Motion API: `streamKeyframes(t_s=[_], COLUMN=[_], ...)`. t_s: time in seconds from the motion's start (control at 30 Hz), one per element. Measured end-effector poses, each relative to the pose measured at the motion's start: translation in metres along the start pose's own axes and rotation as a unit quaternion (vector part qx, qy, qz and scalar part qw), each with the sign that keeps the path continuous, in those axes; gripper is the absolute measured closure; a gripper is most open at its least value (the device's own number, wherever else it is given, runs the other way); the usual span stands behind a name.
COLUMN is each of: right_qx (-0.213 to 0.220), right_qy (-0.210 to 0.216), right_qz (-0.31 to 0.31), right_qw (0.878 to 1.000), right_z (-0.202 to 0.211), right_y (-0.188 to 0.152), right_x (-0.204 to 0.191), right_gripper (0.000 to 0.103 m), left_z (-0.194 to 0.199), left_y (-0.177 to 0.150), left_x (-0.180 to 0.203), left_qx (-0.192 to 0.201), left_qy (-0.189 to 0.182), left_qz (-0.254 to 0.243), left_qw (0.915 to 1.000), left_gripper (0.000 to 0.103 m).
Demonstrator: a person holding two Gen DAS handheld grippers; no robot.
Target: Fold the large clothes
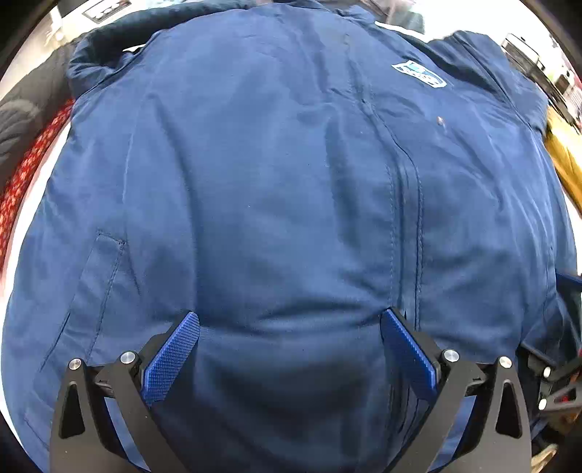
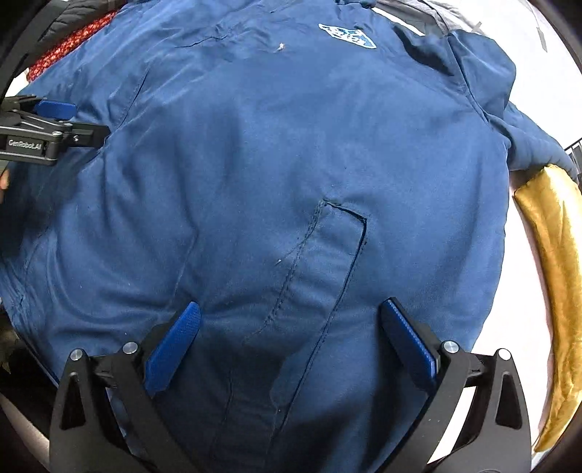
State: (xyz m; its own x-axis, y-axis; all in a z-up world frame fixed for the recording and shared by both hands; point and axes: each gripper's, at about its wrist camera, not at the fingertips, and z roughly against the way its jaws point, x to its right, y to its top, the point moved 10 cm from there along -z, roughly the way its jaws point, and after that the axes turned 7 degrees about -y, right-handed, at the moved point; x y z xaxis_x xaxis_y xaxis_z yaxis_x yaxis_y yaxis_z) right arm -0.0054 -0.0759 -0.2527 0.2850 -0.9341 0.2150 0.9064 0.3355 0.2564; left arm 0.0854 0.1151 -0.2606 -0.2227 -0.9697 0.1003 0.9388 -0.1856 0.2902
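A large blue jacket (image 1: 276,174) lies spread front-up on a white table and fills both views (image 2: 276,152). It has a closed front placket (image 1: 407,203), a chest logo patch (image 1: 418,74) (image 2: 347,35) and a slanted hip pocket (image 2: 327,262). My left gripper (image 1: 291,320) is open, its blue pads wide apart just above the jacket's lower front. My right gripper (image 2: 291,320) is open above the pocket area. The left gripper also shows at the left edge of the right wrist view (image 2: 54,123).
A mustard-yellow cloth (image 2: 553,262) lies on the white table (image 2: 523,320) to the jacket's right. A red patterned cloth (image 1: 25,174) and a dark garment (image 1: 22,105) lie to its left. Shelving and boxes stand at the far edges.
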Motion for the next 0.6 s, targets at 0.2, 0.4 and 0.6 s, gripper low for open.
streamKeyframes(t_s=[0.2,0.4,0.6], right_qx=[0.025,0.007,0.074], right_qy=[0.015,0.018,0.057], right_qz=[-0.016,-0.008,-0.051], right_qw=[0.999,1.0,0.994], right_z=[0.003,0.007,0.047], right_y=[-0.007,-0.01,0.03], right_x=[0.01,0.015,0.057], right_gripper=[0.005,0.005,0.005], left_z=[0.0,0.013,0.028], left_y=[0.0,0.004,0.028], left_x=[0.003,0.001,0.023], left_qx=[0.025,0.015,0.052], left_qy=[0.01,0.006,-0.049], left_qz=[0.025,0.064,0.057], left_qw=[0.9993,0.9978,0.9958], left_gripper=[0.005,0.006,0.006])
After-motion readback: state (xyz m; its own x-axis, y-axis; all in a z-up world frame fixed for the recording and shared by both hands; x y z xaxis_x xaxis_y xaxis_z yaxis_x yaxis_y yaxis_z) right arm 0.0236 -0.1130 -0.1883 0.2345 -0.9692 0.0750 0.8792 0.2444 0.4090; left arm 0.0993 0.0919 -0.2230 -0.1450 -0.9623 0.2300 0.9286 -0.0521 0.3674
